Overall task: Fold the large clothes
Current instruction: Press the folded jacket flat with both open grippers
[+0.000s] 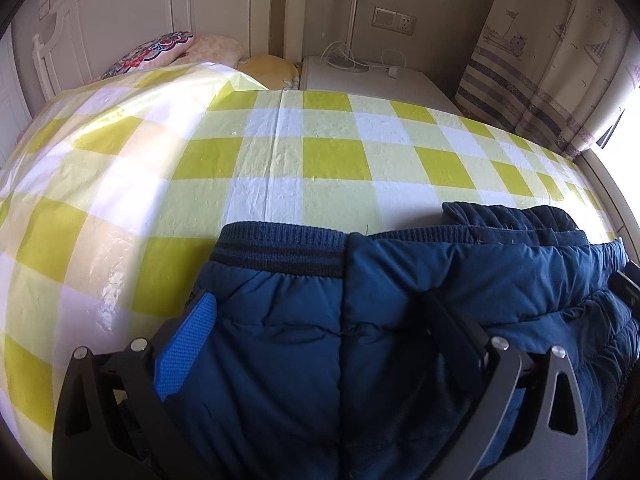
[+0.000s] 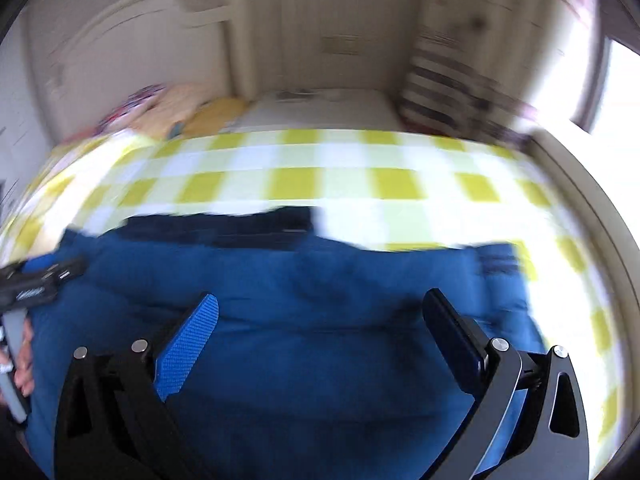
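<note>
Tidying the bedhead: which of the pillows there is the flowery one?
The leftmost pillow, red-and-blue floral; the pink pillow and yellow pillow lie right of it.

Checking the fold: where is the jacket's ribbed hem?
In the left wrist view, the ribbed hem lies centre, ahead of the open left gripper, on the checked cloth.

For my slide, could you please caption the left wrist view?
Open left hand-held gripper over a navy padded jacket on a yellow-checked cloth.

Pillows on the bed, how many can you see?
3, bunched at the headboard: a flowery pillow on the left, a pale pink pillow beside it, a yellow pillow on the right. The checked cover may hide more.
</note>
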Available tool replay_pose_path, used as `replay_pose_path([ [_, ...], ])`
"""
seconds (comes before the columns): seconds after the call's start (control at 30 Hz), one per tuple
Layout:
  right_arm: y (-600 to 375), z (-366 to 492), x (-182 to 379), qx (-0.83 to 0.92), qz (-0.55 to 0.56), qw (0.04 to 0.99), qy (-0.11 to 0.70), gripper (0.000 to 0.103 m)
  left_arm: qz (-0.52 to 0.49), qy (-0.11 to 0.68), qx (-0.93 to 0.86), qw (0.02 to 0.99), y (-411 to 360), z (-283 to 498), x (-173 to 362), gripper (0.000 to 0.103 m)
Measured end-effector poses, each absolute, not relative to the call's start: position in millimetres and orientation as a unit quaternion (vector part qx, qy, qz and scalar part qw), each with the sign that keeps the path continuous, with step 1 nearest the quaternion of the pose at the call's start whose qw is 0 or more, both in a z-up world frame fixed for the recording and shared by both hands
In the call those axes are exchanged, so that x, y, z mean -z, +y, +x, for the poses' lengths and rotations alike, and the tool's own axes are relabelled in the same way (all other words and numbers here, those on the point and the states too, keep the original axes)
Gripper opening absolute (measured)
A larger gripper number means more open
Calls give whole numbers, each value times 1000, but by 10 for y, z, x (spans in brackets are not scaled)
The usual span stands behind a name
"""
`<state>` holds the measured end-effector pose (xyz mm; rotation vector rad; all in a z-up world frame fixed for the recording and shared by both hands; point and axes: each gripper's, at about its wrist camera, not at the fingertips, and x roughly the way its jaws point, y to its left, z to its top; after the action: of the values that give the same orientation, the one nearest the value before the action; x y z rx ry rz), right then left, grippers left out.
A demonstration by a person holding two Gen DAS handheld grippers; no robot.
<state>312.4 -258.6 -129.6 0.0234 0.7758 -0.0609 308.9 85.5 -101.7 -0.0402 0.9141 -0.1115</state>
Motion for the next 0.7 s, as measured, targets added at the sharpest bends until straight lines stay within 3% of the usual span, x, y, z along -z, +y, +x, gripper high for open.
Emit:
replay_pose_path([
  [0.17,-3305,3134,1531,28,113,903,413,98,-25,441,56,895,862,3092,1017,101],
  [0.47,-3272,2953,1434,43,111,910,398,98,-10,414,13,910,835,2984,915,99],
  [0.57,-2986,2709,1235,12,77,924,375,98,-12,353,16,936,713,2674,625,99],
  [0.7,-2402,2469,1164,-40,-43,926,373,98,6,332,98,938,240,2278,470,100],
])
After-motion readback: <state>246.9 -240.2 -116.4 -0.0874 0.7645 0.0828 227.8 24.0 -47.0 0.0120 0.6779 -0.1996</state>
